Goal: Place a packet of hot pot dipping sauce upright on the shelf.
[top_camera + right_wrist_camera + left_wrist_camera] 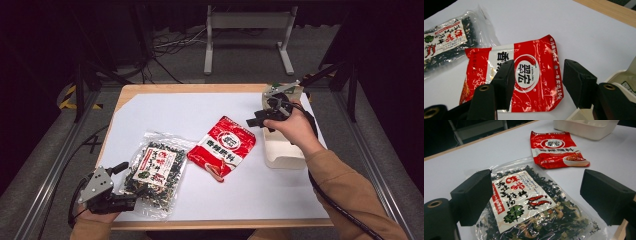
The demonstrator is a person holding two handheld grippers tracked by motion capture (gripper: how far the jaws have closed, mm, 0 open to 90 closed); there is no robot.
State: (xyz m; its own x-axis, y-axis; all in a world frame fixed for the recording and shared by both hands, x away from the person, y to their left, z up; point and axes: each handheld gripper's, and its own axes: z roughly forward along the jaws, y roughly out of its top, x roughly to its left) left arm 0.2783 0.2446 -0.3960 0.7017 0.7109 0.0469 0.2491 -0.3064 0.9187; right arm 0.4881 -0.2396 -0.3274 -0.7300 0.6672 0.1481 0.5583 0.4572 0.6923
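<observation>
The right gripper (pixel 256 121), jaws spread and empty, hovers beside the white bin (pixel 280 150) near the table's right edge. The red sachet (pixel 222 147) lies mid-table, toward the left from it, long axis diagonal. The left gripper (pixel 129 181), also spread, rests at the seaweed bag (pixel 155 172), farther off.

Red and white seasoning packet (pixel 223 148); clear seaweed bag (pixel 152 172) with dark green flakes, white label; cream basket (pixel 280 152)

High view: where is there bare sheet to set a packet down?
The far left of the white sheet, beyond the clear bag and red packet, is bare, as is the near right strip below the white bin. The middle is crowded.
</observation>
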